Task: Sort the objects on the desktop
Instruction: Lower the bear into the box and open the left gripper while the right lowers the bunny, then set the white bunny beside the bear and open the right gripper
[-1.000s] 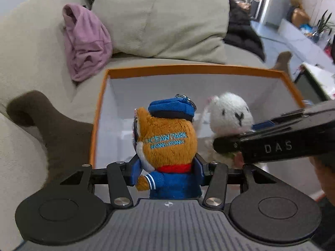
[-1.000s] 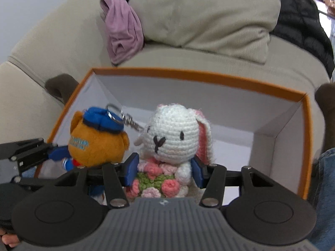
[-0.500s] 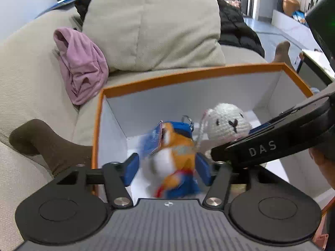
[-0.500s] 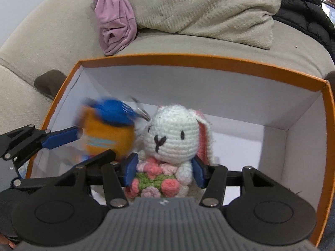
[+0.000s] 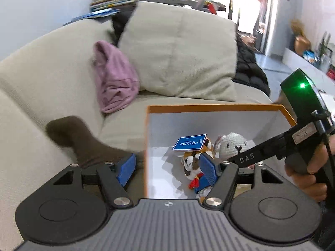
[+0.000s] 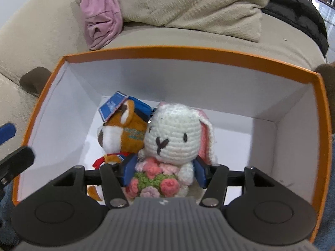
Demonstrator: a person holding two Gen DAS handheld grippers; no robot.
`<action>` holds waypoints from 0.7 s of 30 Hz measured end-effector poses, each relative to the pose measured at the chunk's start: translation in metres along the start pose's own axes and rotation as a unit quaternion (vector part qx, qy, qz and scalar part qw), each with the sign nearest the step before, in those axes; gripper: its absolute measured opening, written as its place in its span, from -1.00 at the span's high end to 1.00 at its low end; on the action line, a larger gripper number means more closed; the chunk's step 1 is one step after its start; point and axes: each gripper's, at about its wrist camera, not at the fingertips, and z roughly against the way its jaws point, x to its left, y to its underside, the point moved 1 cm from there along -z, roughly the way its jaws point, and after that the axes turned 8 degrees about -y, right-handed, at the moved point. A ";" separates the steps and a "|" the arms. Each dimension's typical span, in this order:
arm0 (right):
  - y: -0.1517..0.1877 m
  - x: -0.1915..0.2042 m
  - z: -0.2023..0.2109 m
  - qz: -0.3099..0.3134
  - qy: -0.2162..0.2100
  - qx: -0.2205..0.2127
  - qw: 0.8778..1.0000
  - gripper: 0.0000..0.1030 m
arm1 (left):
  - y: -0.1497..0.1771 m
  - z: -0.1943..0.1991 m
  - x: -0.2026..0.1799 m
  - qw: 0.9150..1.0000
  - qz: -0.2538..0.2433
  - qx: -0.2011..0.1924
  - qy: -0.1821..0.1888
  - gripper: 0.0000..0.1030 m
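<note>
left hand-held gripper (image 5: pixel 166 168): jaws just opened wide, empty, above box (image 6: pixel 188 53) | bear (image 6: pixel 123 129): lying in box | right hand-held gripper (image 6: pixel 162 172): clamps bunny (image 6: pixel 173 138) in box

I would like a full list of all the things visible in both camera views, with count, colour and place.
box: 1, orange outside, white inside, on sofa
bear plush: 1, orange with blue cap, lying in box, left of rabbit
rabbit: 1, white crochet, pink bouquet, in box
cloth: 1, pink, on sofa
cushion: 1, beige, on sofa
jacket: 1, black, behind cushion
left gripper: 1, open, empty
right gripper: 1, closed on rabbit
</note>
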 end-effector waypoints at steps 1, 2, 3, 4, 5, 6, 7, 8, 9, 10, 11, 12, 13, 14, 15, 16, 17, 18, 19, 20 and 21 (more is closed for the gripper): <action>-0.004 0.003 -0.003 0.000 -0.007 0.001 1.000 -0.15 | 0.002 0.001 0.005 1.000 0.008 0.003 -0.002 -0.54; -0.007 0.006 -0.006 -0.002 -0.015 0.000 1.000 -0.14 | 0.004 -0.001 0.011 1.000 0.018 0.008 0.001 -0.54; -0.011 0.009 -0.008 -0.001 -0.020 -0.002 1.000 -0.14 | 0.006 -0.003 0.016 1.000 0.027 0.013 0.005 -0.54; -0.014 0.012 -0.011 0.003 -0.022 -0.005 1.000 -0.14 | 0.009 -0.005 0.021 0.999 0.038 0.020 0.012 -0.54; -0.018 0.015 -0.012 0.009 -0.023 -0.009 1.000 -0.14 | 0.011 -0.009 0.025 0.998 0.049 0.028 0.020 -0.54; -0.022 0.018 -0.014 0.016 -0.024 -0.012 1.000 -0.14 | 0.013 -0.013 0.029 0.997 0.061 0.037 0.029 -0.54; -0.026 0.021 -0.017 0.023 -0.025 -0.014 0.999 -0.15 | 0.016 -0.017 0.032 0.996 0.071 0.045 0.039 -0.54; -0.029 0.024 -0.020 0.029 -0.026 -0.015 0.999 -0.16 | 0.017 -0.022 0.035 0.994 0.081 0.054 0.051 -0.53; -0.032 0.026 -0.022 0.035 -0.023 -0.015 0.999 -0.17 | 0.018 -0.026 0.038 0.992 0.089 0.060 0.060 -0.52; -0.033 0.027 -0.023 0.040 -0.018 -0.014 0.999 -0.20 | 0.020 -0.027 0.040 0.991 0.096 0.063 0.065 -0.44; -0.034 0.028 -0.024 0.044 -0.015 -0.013 0.999 -0.23 | 0.020 -0.029 0.041 0.990 0.101 0.066 0.068 -0.40; -0.035 0.029 -0.024 0.049 -0.012 -0.012 0.999 -0.25 | 0.021 -0.030 0.043 0.990 0.105 0.068 0.070 -0.39; -0.035 0.028 -0.023 0.052 -0.012 -0.011 0.999 -0.25 | 0.022 -0.030 0.043 0.989 0.107 0.067 0.071 -0.35; -0.034 0.028 -0.021 0.054 -0.013 -0.011 0.998 -0.25 | 0.023 -0.031 0.044 0.989 0.109 0.068 0.073 -0.27; -0.032 0.027 -0.018 0.054 -0.015 -0.011 0.998 -0.25 | 0.024 -0.032 0.044 0.988 0.112 0.070 0.078 -0.25; -0.031 0.027 -0.015 0.054 -0.015 -0.012 0.998 -0.26 | 0.025 -0.032 0.044 0.987 0.115 0.071 0.083 -0.22; -0.030 0.028 -0.010 0.055 -0.014 -0.015 0.998 -0.30 | 0.026 -0.033 0.044 0.987 0.116 0.072 0.088 -0.16; -0.031 0.028 -0.007 0.057 -0.013 -0.019 0.998 -0.33 | 0.027 -0.034 0.044 0.986 0.119 0.074 0.093 -0.12; -0.029 0.029 0.000 0.061 -0.012 -0.026 0.998 -0.40 | 0.027 -0.034 0.043 0.985 0.121 0.077 0.096 -0.03; -0.028 0.030 0.005 0.066 -0.012 -0.030 0.997 -0.41 | 0.028 -0.035 0.043 0.984 0.122 0.078 0.099 0.02; -0.026 0.031 0.012 0.071 -0.014 -0.032 0.997 -0.41 | 0.029 -0.035 0.043 0.984 0.122 0.079 0.098 0.07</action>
